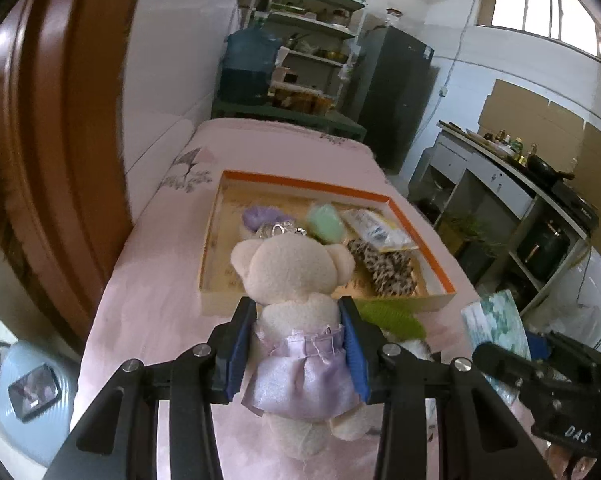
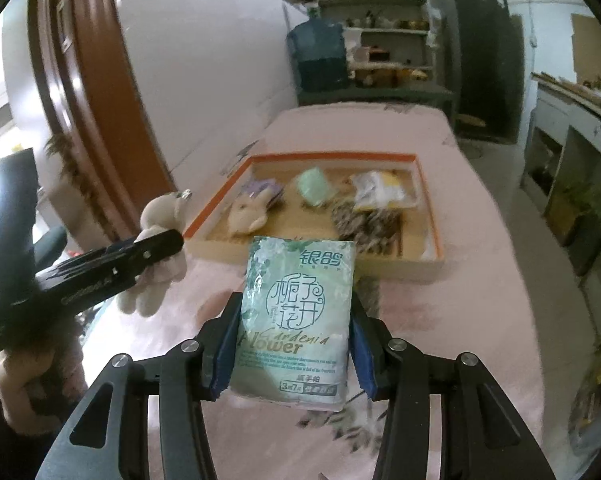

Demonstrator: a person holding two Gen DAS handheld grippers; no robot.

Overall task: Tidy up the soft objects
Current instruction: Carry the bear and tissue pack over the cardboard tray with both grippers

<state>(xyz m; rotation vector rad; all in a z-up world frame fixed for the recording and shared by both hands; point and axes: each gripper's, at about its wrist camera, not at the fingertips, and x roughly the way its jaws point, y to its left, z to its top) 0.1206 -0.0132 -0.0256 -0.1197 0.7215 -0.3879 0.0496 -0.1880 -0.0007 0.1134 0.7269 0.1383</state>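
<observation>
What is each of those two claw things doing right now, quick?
Left gripper: closed on the teddy bear, blue jaws pressing its waist.
Right gripper: closed on the tissue pack, jaws pressing both its sides.

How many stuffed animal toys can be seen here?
2: a cream bear in a purple skirt, held in the left gripper, and a small pink plush lying in the orange-edged tray. Others may be hidden.

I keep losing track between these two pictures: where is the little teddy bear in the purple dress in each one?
Left wrist view: teddy bear at centre, clamped at the waist by the left gripper, seen from behind.
Right wrist view: teddy bear at left edge, partly hidden by that gripper.
Shared landmark: the orange-rimmed box on the pink bed.
</observation>
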